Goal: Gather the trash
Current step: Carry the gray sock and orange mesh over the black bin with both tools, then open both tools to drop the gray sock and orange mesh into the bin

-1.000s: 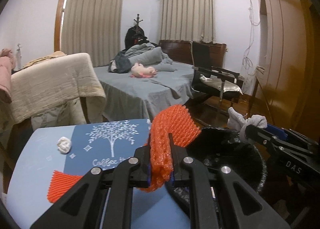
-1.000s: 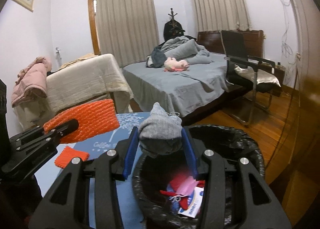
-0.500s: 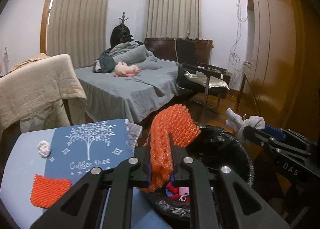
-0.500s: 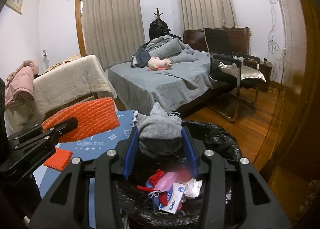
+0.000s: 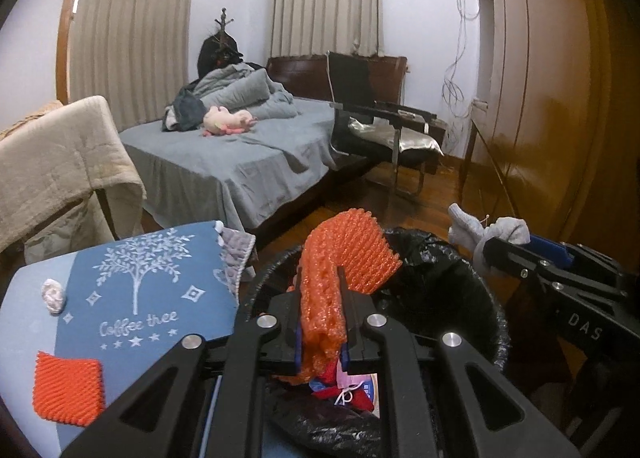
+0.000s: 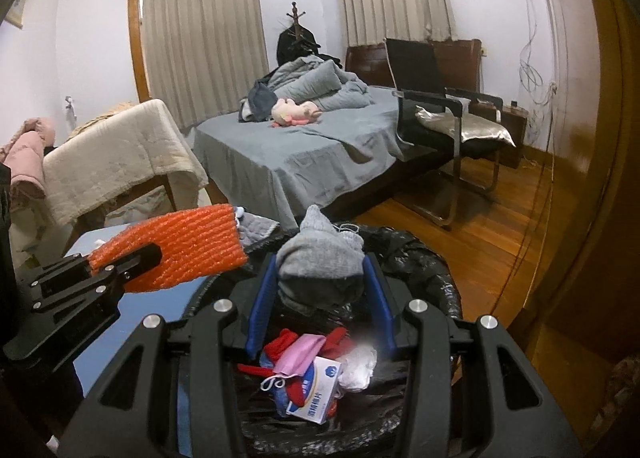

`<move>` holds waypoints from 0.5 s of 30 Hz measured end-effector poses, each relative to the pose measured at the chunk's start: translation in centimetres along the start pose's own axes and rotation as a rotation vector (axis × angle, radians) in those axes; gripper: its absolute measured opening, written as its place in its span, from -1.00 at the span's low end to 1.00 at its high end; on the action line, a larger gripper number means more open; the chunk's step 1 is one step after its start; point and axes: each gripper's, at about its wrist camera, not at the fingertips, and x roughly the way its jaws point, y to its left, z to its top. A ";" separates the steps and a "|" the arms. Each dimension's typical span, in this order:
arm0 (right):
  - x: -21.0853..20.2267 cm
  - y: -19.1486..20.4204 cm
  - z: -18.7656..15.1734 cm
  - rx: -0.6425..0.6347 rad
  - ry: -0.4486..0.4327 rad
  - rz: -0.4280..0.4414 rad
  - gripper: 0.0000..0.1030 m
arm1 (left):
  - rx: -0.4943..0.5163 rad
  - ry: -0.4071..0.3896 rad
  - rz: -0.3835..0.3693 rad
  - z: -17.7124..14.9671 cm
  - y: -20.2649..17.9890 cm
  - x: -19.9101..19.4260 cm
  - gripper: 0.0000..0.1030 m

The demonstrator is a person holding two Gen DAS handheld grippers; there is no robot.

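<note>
My left gripper (image 5: pixel 321 278) is shut on a folded orange foam net (image 5: pixel 344 254), held over the left rim of the black-lined trash bin (image 5: pixel 472 290). My right gripper (image 6: pixel 320 262) is shut on a bunched grey sock (image 6: pixel 320 258) above the bin (image 6: pixel 432 274). In the bin lie red cloth, a pink mask (image 6: pixel 300 350), a white box (image 6: pixel 316 390) and crumpled tissue. In the left wrist view the grey sock (image 5: pixel 480 226) and right gripper show at the right. The orange foam net (image 6: pixel 180 246) held by the left gripper shows at the left of the right wrist view.
A second orange foam net (image 5: pixel 68 388) and a small white wad (image 5: pixel 54 294) lie on the blue table (image 5: pixel 32 334) with its tree-print mat (image 5: pixel 152 290). Beyond are a grey bed (image 5: pixel 240 154), a black chair (image 5: pixel 380 130), a blanket-draped chair (image 5: pixel 60 158) and a wooden wardrobe (image 5: pixel 560 98).
Both grippers have moved right and down with their loads, from beside the table to over the bin. The bin's contents have come into view. Neither grip has changed.
</note>
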 end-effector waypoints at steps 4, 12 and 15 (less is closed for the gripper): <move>1.3 -1.0 -0.4 0.014 0.022 -0.020 -0.18 | 0.011 0.016 -0.011 0.0 -0.5 1.9 -0.76; 3.4 -1.7 -0.8 0.000 0.049 -0.071 0.04 | 0.008 0.052 -0.066 -0.3 -1.1 4.6 -0.30; 3.7 -2.1 -0.8 -0.004 0.039 -0.100 0.36 | -0.007 0.059 -0.070 -0.4 -0.7 5.0 -0.04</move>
